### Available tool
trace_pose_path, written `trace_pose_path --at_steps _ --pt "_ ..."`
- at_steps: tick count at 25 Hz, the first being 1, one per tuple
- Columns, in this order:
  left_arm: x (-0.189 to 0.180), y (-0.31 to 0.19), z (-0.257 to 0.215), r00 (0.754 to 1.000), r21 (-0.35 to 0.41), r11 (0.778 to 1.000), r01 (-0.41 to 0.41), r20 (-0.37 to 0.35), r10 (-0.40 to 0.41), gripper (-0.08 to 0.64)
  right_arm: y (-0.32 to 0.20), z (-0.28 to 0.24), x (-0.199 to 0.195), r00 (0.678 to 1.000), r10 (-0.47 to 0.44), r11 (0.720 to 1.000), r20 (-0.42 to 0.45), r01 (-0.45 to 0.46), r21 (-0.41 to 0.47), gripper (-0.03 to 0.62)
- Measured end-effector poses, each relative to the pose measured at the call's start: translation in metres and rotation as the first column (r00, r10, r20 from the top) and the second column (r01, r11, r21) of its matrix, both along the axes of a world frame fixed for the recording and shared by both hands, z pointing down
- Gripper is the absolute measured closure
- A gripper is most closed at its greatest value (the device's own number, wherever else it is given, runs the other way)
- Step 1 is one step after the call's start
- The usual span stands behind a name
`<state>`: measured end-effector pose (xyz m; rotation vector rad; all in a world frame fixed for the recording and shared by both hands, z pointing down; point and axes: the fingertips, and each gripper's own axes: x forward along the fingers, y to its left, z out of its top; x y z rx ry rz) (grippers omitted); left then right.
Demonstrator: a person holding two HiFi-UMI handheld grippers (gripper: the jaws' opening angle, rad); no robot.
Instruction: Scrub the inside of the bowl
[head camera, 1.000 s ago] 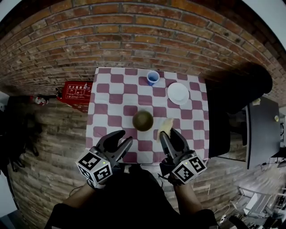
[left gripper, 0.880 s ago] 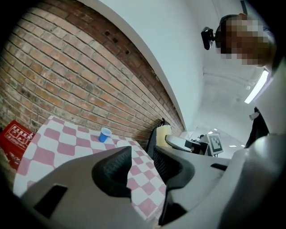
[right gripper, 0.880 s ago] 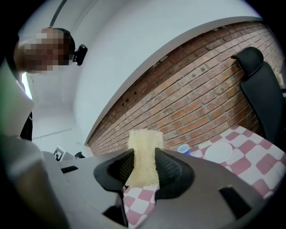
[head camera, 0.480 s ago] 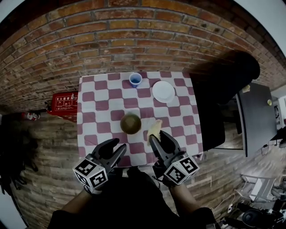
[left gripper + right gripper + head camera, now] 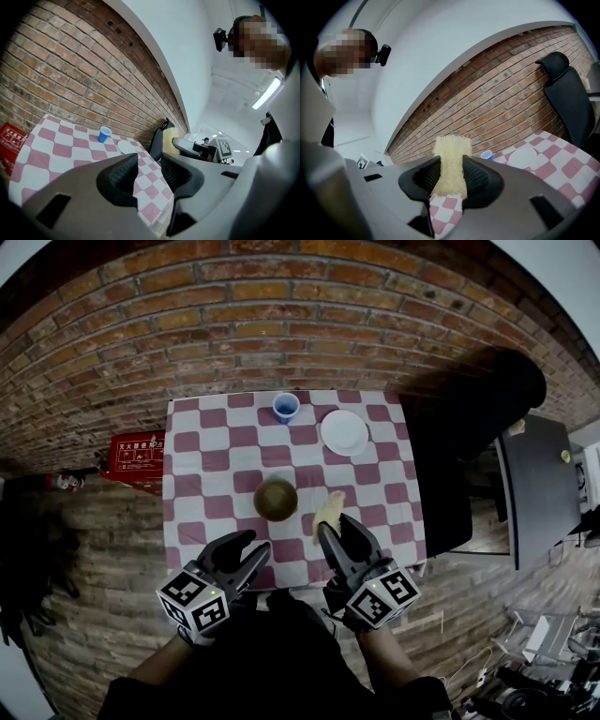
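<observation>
The left gripper (image 5: 251, 549) hung at the near edge of the checked table (image 5: 192, 474), jaws spread and empty; the right gripper (image 5: 336, 527) pinched a yellow sponge (image 5: 326, 510). Just beyond, the bowl (image 5: 276, 499) stood mid-table, beside the sponge but apart from it. Farther back lay a white plate (image 5: 344, 431) and a blue cup (image 5: 286, 406).
</observation>
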<state>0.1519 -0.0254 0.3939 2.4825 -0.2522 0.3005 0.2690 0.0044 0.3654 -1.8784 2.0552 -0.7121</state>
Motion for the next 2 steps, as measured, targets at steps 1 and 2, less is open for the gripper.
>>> trace_pose_path --at_steps 1,2 --pt "-0.0002 -0.0006 0.0008 1.000 -0.002 1.000 0.000 0.002 0.000 0.399 -0.0005 0.0001 -0.0001 1.000 0.000 1.000 0.000 0.000 0.000 0.437" --pt "-0.0005 -0.0012 0.0016 1.000 -0.004 1.000 0.001 0.004 -0.001 0.399 -0.0009 0.0003 -0.0003 1.000 0.000 1.000 0.000 0.000 0.000 0.437"
